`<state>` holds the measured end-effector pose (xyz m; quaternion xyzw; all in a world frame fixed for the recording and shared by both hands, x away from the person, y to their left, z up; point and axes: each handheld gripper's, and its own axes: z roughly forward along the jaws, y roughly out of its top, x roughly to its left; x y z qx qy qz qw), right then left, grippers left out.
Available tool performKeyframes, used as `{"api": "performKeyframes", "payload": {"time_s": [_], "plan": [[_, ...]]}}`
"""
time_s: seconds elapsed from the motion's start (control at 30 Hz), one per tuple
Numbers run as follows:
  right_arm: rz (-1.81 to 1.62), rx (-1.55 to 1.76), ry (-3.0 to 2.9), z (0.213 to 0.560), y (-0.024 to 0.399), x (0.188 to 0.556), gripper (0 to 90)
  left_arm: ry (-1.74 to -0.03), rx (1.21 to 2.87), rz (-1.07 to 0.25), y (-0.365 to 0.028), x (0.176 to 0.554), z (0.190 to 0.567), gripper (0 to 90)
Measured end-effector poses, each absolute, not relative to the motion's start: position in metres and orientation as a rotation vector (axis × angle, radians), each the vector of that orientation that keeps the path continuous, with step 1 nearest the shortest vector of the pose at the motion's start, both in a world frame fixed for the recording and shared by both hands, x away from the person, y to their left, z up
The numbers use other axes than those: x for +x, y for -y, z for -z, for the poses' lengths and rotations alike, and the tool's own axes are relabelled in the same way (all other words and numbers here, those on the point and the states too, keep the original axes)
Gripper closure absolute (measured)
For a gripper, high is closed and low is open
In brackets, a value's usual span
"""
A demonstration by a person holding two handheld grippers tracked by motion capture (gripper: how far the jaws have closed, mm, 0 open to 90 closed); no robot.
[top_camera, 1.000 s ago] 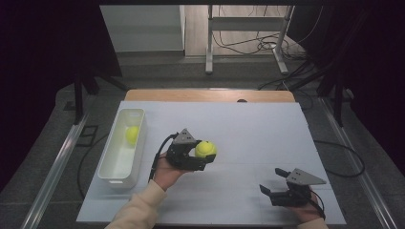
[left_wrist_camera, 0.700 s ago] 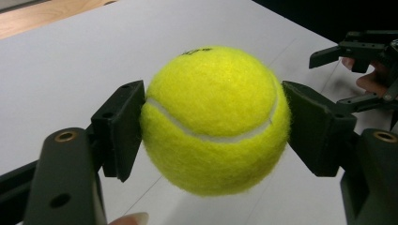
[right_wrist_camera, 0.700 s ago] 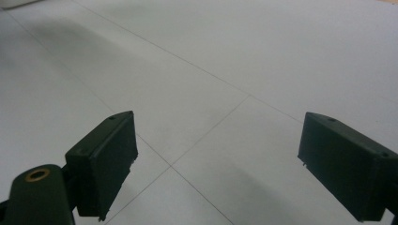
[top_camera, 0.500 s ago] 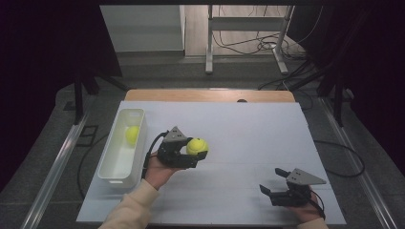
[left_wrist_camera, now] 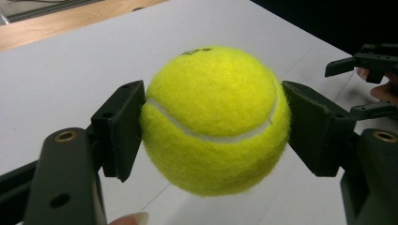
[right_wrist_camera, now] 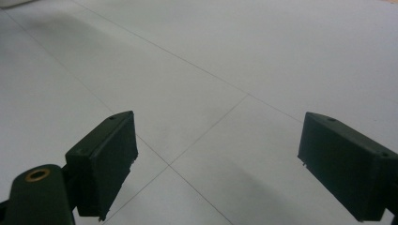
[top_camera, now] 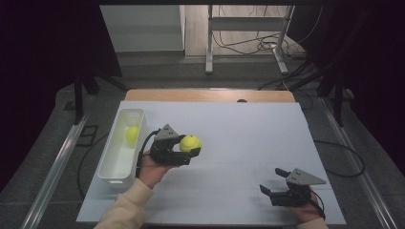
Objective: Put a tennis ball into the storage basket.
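My left gripper (top_camera: 190, 145) is shut on a yellow tennis ball (top_camera: 190, 143) and holds it just above the white table, right beside the white bin (top_camera: 111, 172). In the left gripper view the tennis ball (left_wrist_camera: 215, 119) sits squeezed between both black pads (left_wrist_camera: 123, 127). A second yellow tennis ball (top_camera: 132, 135) lies inside the bin near its far end. My right gripper (top_camera: 272, 182) rests low at the table's near right, open with nothing between its jaws. The right gripper's (right_wrist_camera: 217, 161) pads (right_wrist_camera: 109, 157) stand wide apart over bare white surface.
The white table top (top_camera: 248, 129) ends in a wooden strip (top_camera: 210, 95) at the far edge. Metal rails run along both sides of the table. A stand's legs and cables lie on the floor beyond.
My left gripper has carried the tennis ball leftward, toward the bin. The right gripper has stayed where it was.
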<state>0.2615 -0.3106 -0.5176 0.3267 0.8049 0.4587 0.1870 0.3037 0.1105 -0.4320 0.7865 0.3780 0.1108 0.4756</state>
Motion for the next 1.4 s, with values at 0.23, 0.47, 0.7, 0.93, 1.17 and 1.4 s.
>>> {"api": "performKeyframes", "payload": {"time_s": [0.23, 0.47, 0.7, 0.93, 1.17, 1.4], "plan": [[-1.290, 0.921, -2.264, 0.517, 0.311, 0.261, 12.6, -0.932, 1.909, -0.291, -0.117, 0.303, 0.426, 26.8], [-1.290, 0.920, -2.264, 0.518, 0.311, 0.261, 12.6, -0.951, 1.887, -0.311, -0.127, 0.304, 0.421, 26.8], [-1.290, 0.920, -2.262, 0.518, 0.311, 0.262, 12.6, -0.972, 1.878, -0.324, -0.134, 0.307, 0.421, 26.8], [-1.291, 0.920, -2.263, 0.518, 0.311, 0.262, 12.6, -1.003, 1.859, -0.345, -0.142, 0.311, 0.420, 26.8], [-1.288, 0.921, -2.263, 0.518, 0.311, 0.262, 12.6, -1.018, 1.846, -0.364, -0.149, 0.313, 0.418, 26.8], [-1.287, 0.919, -2.265, 0.518, 0.311, 0.262, 12.6, -1.043, 1.824, -0.383, -0.156, 0.315, 0.416, 26.8]]}}
